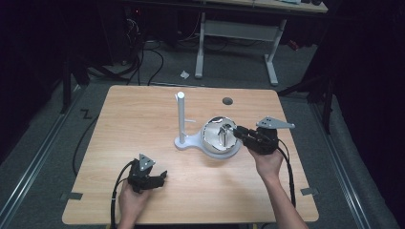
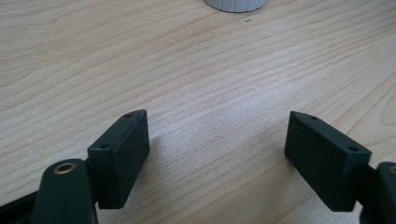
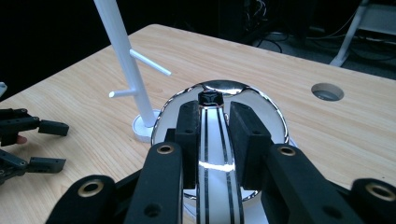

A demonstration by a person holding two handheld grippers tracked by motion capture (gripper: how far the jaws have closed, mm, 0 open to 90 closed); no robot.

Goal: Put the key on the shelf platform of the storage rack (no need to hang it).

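Observation:
A shiny chrome cup (image 1: pixel 217 136) sits over the round white part (image 1: pixel 224 153) of a white stand at mid-table. My right gripper (image 1: pixel 236 131) comes in from the right and is shut on the cup's flat chrome handle (image 3: pixel 215 154), one pad on each side, with my right gripper (image 3: pixel 215 126) pointing at the chrome rim (image 3: pixel 219 87). The stand's white pole (image 1: pixel 180 117) with short pegs (image 3: pixel 149 63) rises just left of the cup. My left gripper (image 1: pixel 162 177) rests low at the front left, and my left gripper (image 2: pixel 217 144) is open over bare wood.
The wooden table (image 1: pixel 143 109) has a round cable hole (image 1: pixel 227 101) behind the cup. The ribbed white stand base (image 2: pixel 236 4) lies ahead of the left jaws. Cables trail from both grippers toward the front edge. A white desk frame (image 1: pixel 236 33) stands beyond the table.

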